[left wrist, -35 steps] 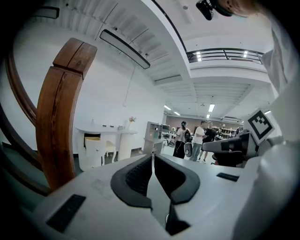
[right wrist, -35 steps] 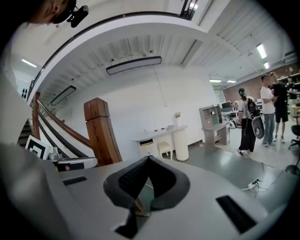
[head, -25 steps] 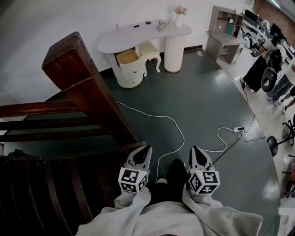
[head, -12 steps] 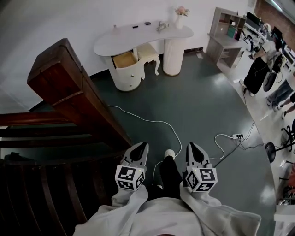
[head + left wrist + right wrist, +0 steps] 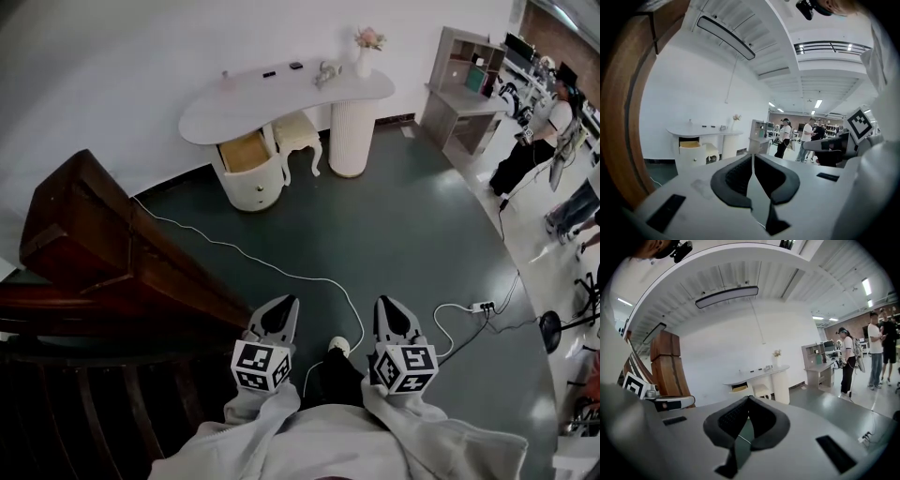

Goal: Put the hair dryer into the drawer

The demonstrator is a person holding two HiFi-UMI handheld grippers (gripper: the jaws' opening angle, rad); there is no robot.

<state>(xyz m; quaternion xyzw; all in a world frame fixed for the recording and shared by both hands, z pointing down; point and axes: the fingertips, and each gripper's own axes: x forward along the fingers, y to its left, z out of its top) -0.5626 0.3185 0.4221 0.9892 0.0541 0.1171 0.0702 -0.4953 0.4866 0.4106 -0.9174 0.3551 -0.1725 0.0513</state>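
**Head view:** The left tongs [image 5: 279, 307] and right tongs [image 5: 386, 306] are shut and empty. Far ahead of their tips, a white dressing table [image 5: 281, 98] has its drawer [image 5: 242, 150] open, with the contents too distant to read. What looks like the hair dryer [image 5: 325, 71] lies on top, too small to confirm. A dark staircase [image 5: 94, 234] left of the left tongs is cut off.

**Left gripper view:** The pads meet on nothing, and the drawer shows beyond, left of the tips.

**Right gripper view:** The pads are together and empty, with the table straight ahead.

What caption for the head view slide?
Left gripper and right gripper, both shut, face distant desk with open drawer.
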